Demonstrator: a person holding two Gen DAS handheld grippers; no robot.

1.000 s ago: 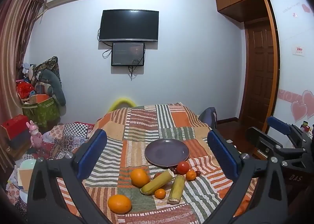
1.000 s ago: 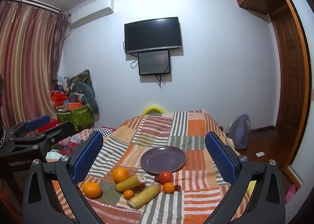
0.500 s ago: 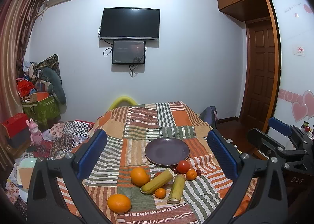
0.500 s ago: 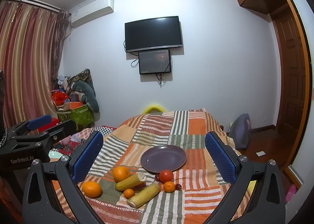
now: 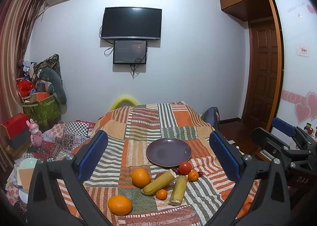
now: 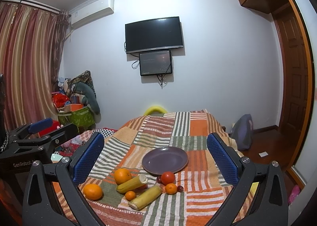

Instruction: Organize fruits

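Left gripper [image 5: 158, 156] held wide open above the near edge of the bench [image 5: 138, 127], empty, blue pads [image 5: 93, 152] spread far apart. Ahead and below, between those pads, from left to right: large orange [image 5: 119, 204] nearest and lowest, on a green patch of the striped cloth; second orange [image 5: 140, 178] farther in; yellow-green cane piece [image 5: 159, 182] lying slantwise, touching that orange; small tangerine [image 5: 161, 194] just under its low end; second cane piece [image 5: 178, 190] nearly upright in the view, just to the right; red tomato [image 5: 185, 167] and another tangerine [image 5: 193, 176] beyond, with dark grapes [image 5: 200, 173] beside them. Purple plate [image 5: 168, 152] behind the tomato, bare, its rim just beside it. All fruit well clear of the pads.

Right gripper [image 6: 156, 156] likewise spread wide and holding nothing, set to the right of the other, its frame visible at the right edge of the left view. Same cluster framed between its pads [image 6: 221, 161], low and centred, plate [image 6: 164, 159] beyond.
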